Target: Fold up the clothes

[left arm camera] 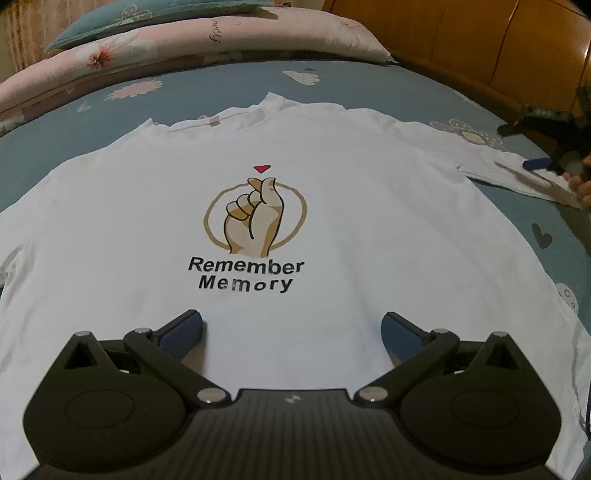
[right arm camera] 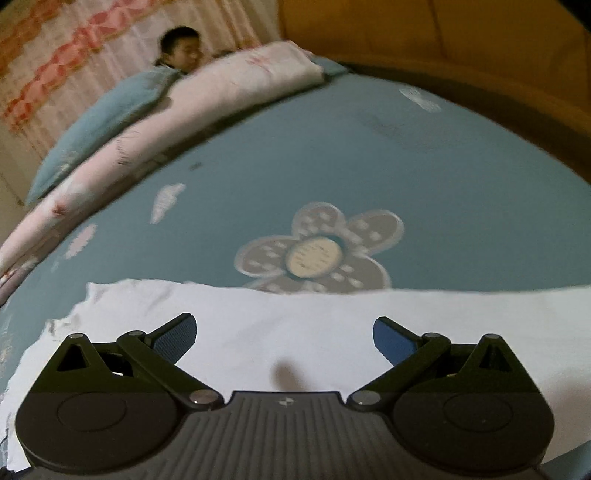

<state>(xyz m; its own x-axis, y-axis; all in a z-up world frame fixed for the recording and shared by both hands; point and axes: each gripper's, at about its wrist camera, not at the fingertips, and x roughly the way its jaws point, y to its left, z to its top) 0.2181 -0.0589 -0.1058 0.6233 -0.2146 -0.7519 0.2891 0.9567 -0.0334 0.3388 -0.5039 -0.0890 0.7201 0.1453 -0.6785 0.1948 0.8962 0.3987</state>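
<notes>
Two grippers noted, both with jaws spread wide and gripping nothing. Left gripper [left arm camera: 291, 328] is poised over the lower front of the white T-shirt [left arm camera: 332, 206], blue pads [left arm camera: 184, 330] apart above the fabric. Right gripper [right arm camera: 284, 334] sits over the shirt's right sleeve [right arm camera: 258, 314]; contact with the cloth cannot be confirmed. Shirt lies spread flat, print side up, collar toward the pillows [left arm camera: 207, 40], on a blue flowered bedsheet [right arm camera: 332, 177]. Wooden headboard [left arm camera: 480, 33] behind. A person's head [right arm camera: 183, 48] shows beyond the pillows.
</notes>
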